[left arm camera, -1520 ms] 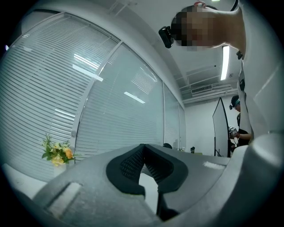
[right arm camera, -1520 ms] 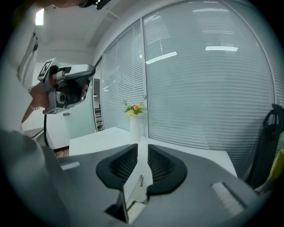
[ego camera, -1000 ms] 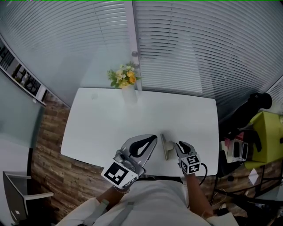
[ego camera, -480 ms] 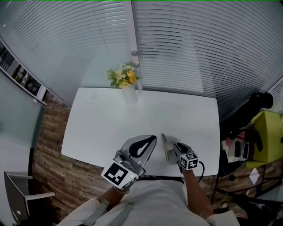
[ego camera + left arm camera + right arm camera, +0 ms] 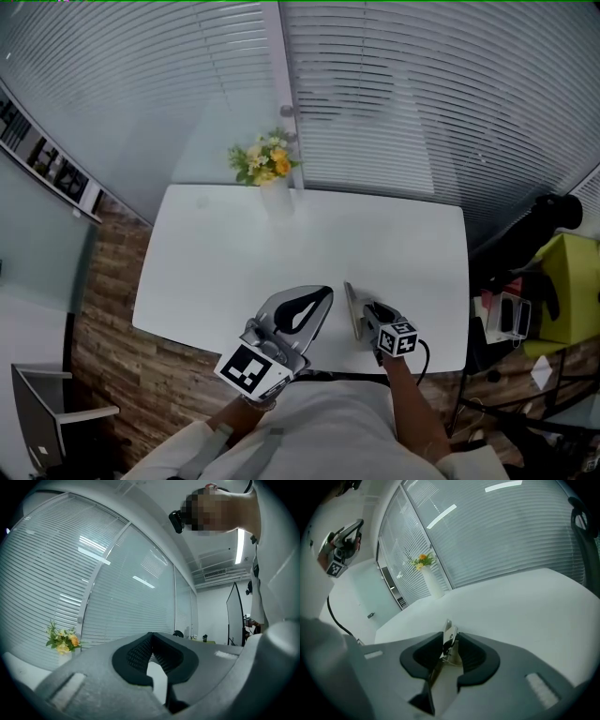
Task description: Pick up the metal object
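We list white vase (image 5: pixel 273 201) holding yellow flowers (image 5: pixel 262 161) at table's (image 5: pixel 206 262) far edge, metal object (image 5: pixel 448 626) on table's near side, which only the right gripper view shows between right gripper's (image 5: pixel 450 641) opening jaws, left gripper (image 5: pixel 152 639) closed, empty.

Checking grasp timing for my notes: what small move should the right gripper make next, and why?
Probably close on it: the right gripper has its fingers opening, with the metal object standing between them on the table, apparently not yet clamped.
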A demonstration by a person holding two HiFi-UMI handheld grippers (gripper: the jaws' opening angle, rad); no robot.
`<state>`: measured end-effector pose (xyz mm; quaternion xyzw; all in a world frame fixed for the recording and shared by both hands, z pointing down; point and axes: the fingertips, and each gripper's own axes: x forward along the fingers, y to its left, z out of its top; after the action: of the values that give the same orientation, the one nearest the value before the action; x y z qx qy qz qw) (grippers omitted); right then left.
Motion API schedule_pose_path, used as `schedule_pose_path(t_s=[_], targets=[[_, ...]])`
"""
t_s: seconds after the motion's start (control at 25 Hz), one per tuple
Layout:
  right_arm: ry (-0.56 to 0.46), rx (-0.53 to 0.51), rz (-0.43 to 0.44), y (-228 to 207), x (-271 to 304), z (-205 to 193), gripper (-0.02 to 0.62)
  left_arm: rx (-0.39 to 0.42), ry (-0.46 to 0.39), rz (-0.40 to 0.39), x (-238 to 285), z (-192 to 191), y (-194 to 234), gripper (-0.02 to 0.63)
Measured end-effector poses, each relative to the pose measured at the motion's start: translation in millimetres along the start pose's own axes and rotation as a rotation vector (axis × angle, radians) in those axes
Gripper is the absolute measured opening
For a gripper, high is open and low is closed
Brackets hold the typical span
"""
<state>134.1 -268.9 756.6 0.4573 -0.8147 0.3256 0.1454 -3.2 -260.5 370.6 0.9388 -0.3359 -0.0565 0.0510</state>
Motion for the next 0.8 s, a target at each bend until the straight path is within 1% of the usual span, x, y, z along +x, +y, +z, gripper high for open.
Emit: schedule_pose_path(t_s=[0.32,0.52,0.8], targets=[[-0.026,0.008,0.022,7.7,2.4,2.2,0.076,0.001,-0.001,0.002,-2.1,-0.6,0.1,0.002],[-0.061,0.008,0.057,18.6,-0.3,12.6,0.028,-0.006,-0.002,0.004,-3.6,-0.8,-0.6,0.002],[-0.070,0.009,0.071,23.1,-4.5,17.6,0.025,-0.005,-0.004,-0.004,-3.9,0.8,-3.0,0.002]])
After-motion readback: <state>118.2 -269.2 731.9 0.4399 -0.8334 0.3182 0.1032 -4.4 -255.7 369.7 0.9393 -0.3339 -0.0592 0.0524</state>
